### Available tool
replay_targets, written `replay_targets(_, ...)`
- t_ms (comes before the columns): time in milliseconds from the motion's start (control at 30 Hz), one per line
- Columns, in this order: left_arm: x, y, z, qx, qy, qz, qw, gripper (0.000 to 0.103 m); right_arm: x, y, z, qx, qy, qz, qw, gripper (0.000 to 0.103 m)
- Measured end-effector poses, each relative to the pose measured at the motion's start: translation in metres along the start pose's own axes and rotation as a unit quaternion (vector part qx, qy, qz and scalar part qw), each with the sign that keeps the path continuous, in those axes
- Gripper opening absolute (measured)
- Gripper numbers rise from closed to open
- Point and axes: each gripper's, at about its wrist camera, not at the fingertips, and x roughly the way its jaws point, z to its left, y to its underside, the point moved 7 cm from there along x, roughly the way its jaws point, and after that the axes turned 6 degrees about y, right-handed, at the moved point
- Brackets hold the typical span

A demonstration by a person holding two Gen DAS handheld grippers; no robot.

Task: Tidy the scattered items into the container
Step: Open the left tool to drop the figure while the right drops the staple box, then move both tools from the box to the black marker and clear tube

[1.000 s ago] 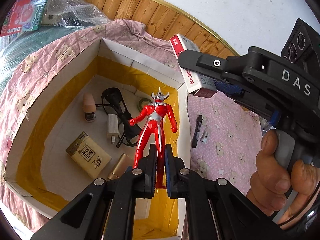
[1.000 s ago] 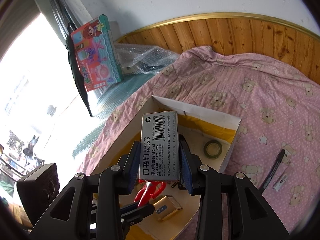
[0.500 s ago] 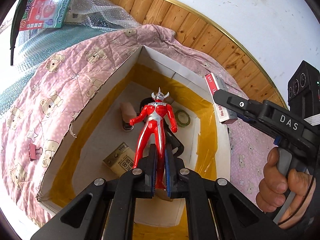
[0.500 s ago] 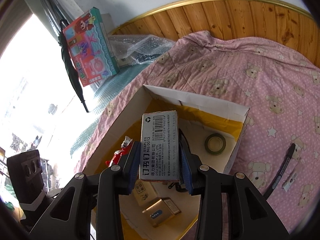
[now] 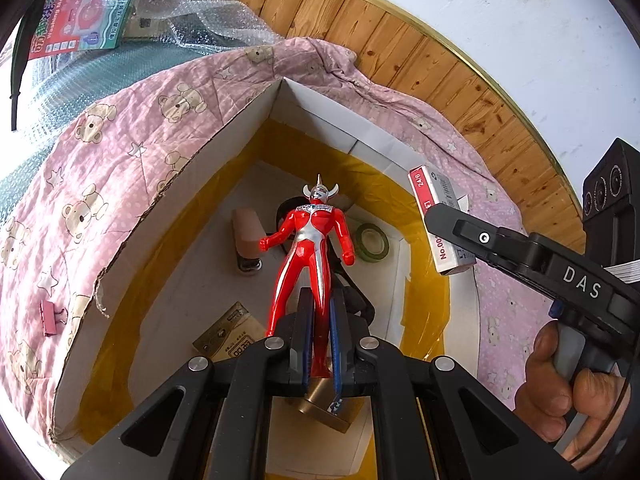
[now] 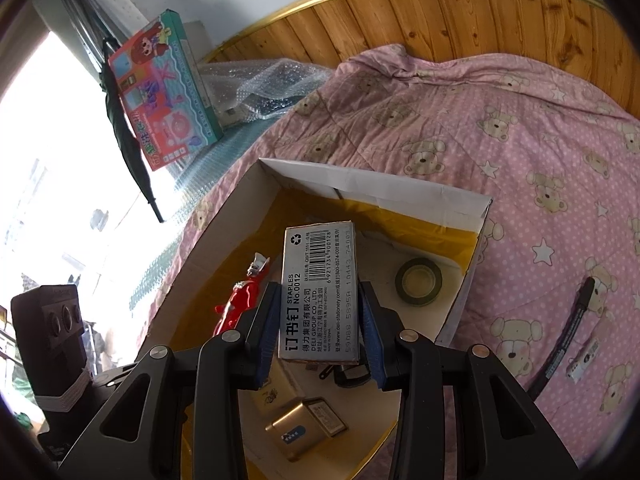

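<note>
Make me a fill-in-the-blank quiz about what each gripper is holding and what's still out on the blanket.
1. The left gripper clamps the red and silver toy figure by its ____.
2. The right gripper holds a grey box labelled ____.
3. The green tape roll lies ____ the open cardboard box.
4. The black marker pen lies on the pink ____.

Missing words: legs; staples; inside; blanket

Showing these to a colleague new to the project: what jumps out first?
A bright red toy figure, clamped by the legs in the left tongs, hangs over the open cardboard box. The right tongs grip a grey staples box above the same box on the pink bear-print quilt.
</note>
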Motion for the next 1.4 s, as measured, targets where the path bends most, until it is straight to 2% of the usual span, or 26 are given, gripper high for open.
replay_targets(67,0.005,-0.001,0.000,0.001,-0.002,0.003,1.0000,0.008,0.002,-0.001,-0.002,-0.001,0.006,-0.001,1.000,0.040)
replay_targets(167,0.014,-0.003,0.000,-0.004,0.000,0.016,0.9999,0.010,0.004,-0.002,-0.007,-0.010,0.038,-0.009,0.999,0.044)
replay_targets(200,0.015,-0.005,-0.001,-0.005,0.002,0.016,0.9999,0.019,0.005,-0.002,-0.010,-0.007,0.040,-0.008,0.999,0.049)
replay_targets(233,0.014,-0.006,-0.001,-0.005,-0.001,0.013,0.9999,0.033,0.005,-0.001,-0.012,-0.001,0.035,-0.005,0.999,0.050)
replay_targets(267,0.012,-0.007,0.000,-0.006,-0.007,0.009,0.9999,0.040,0.004,-0.001,-0.013,0.003,0.032,-0.004,0.999,0.050)
replay_targets(567,-0.017,-0.008,0.019,-0.038,-0.018,-0.018,0.9989,0.040,-0.033,0.002,-0.027,0.040,0.016,-0.025,0.999,0.050)
replay_targets(700,-0.035,-0.003,0.019,-0.039,-0.023,-0.029,0.9986,0.040,-0.052,0.011,-0.016,0.037,0.000,-0.033,0.999,0.050)
replay_targets(1000,-0.059,0.024,-0.025,0.000,0.003,-0.026,0.9996,0.040,-0.077,0.048,0.019,0.022,-0.037,-0.035,0.998,0.049)
replay_targets(1400,-0.070,0.062,-0.081,0.049,0.010,-0.014,0.9987,0.040,-0.117,0.102,-0.001,0.060,-0.064,-0.043,0.995,0.049)
